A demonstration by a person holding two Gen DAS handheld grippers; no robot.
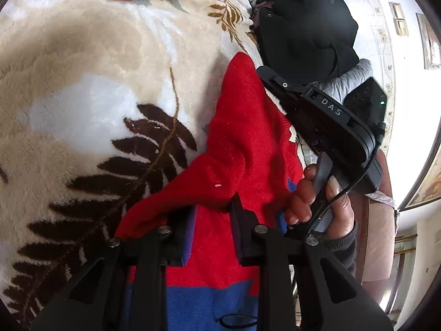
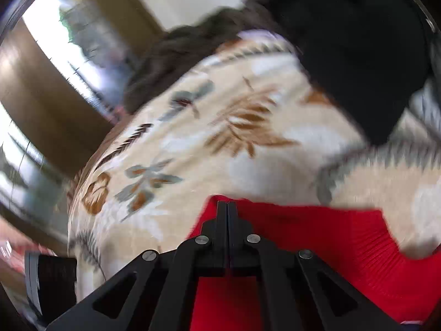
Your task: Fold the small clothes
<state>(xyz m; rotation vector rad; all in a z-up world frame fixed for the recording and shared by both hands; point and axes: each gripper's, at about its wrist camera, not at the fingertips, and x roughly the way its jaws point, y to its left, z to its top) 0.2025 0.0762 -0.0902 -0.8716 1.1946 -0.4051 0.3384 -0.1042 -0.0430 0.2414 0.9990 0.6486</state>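
A red knit garment (image 1: 242,138) with a blue band (image 1: 198,303) lies bunched on a plush leaf-patterned blanket (image 1: 96,82). My left gripper (image 1: 212,207) is at the bottom of the left wrist view, shut on a raised fold of the red cloth. A hand (image 1: 339,207) holds my right gripper (image 1: 261,71) at the garment's far corner, where the cloth rises to a peak. The right wrist view is blurred. In it my right gripper (image 2: 227,205) has its jaws pressed together at the edge of the red garment (image 2: 317,234), pinching it.
A black cloth heap (image 1: 303,27) (image 2: 358,55) sits at the blanket's (image 2: 248,138) far side, with a grey padded piece (image 1: 350,80) beside it. A window with dark wooden frames (image 2: 46,96) is on the left of the right wrist view. A white wall with framed pictures (image 1: 430,44) is to the right.
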